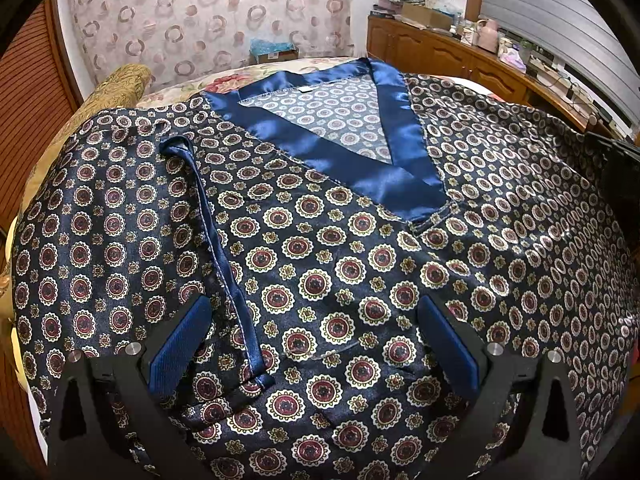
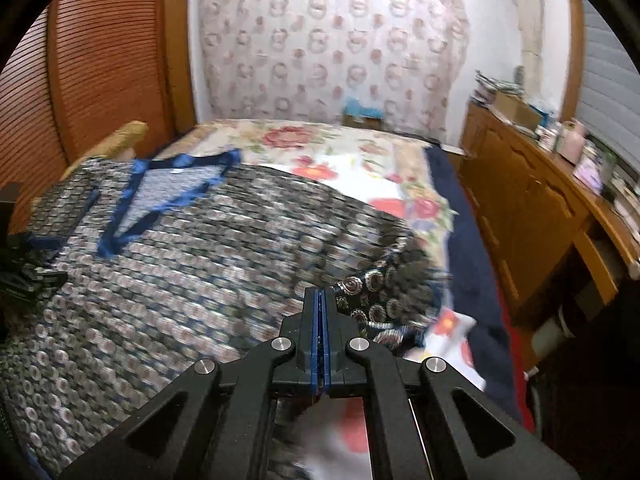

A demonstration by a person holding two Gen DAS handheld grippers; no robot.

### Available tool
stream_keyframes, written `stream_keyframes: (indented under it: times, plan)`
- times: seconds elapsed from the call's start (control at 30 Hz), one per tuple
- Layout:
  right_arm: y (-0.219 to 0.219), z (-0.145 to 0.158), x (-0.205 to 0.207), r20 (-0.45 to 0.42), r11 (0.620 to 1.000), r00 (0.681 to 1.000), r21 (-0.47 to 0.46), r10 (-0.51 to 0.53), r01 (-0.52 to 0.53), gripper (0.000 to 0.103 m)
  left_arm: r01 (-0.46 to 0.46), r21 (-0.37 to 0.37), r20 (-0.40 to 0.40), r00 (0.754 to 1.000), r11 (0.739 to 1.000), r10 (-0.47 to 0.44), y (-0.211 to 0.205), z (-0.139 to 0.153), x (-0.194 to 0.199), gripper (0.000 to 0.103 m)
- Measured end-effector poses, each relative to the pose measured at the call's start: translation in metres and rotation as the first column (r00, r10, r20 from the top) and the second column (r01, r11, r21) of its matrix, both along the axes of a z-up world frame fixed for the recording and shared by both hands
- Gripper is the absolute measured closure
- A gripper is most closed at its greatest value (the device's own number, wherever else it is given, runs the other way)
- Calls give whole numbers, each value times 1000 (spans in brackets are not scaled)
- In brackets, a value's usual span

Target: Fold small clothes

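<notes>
A dark satin top (image 1: pixel 340 248) with round medallion print and a shiny blue V-neck band (image 1: pixel 360 148) lies spread on the bed. One sleeve, edged by a blue trim (image 1: pixel 224 264), is folded inward over its front. My left gripper (image 1: pixel 314 304) hovers close over the lower front, jaws wide open, nothing between the blue pads (image 1: pixel 180 344). In the right wrist view the top (image 2: pixel 200 264) is motion-blurred. My right gripper (image 2: pixel 321 290) is shut, its pads pinching the other sleeve (image 2: pixel 384 288), which bunches up raised beside the fingertips.
The bed has a floral sheet (image 2: pixel 340 152) and a dark blue edge (image 2: pixel 472 240). A wooden cabinet (image 2: pixel 520 208) with clutter on top runs along the right. A slatted wooden door (image 2: pixel 100 60) stands left, a yellowish cushion (image 1: pixel 120 84) at the bed's far left corner.
</notes>
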State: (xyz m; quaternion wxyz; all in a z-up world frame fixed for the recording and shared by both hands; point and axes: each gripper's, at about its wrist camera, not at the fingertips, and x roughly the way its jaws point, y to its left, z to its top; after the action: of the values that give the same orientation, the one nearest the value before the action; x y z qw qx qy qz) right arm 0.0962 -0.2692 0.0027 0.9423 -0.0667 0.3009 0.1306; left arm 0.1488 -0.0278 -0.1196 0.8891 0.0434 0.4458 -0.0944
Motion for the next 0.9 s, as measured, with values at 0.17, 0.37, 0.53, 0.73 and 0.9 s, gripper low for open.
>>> stream_keyframes:
  times: [0.17,0.37,0.53,0.73,0.9]
  plan:
    - [34,-10,1,-21,996,996,-6,84,-84,102,-7,1,-1,1000,1000,7,-1,0,3,0]
    - [40,-32,9,-102,994,989,17,110,-109,102,8,2,-17,1000,1000,-8,0,1,4,0]
    - [26,-30,7,-108,994,989,49,99,-94,97,3,-56,-9,1000,998,-4,6,5,-2,0]
    - [12,-6,-14,-36,995,997,74,70,-67,55,-21,-57,99,995,998,27,10,31,-18,0]
    - [-9,-5,-2,-39,996,999,78,-29,32,55,-29,-58,204,978,998,40,9,59,-34,0]
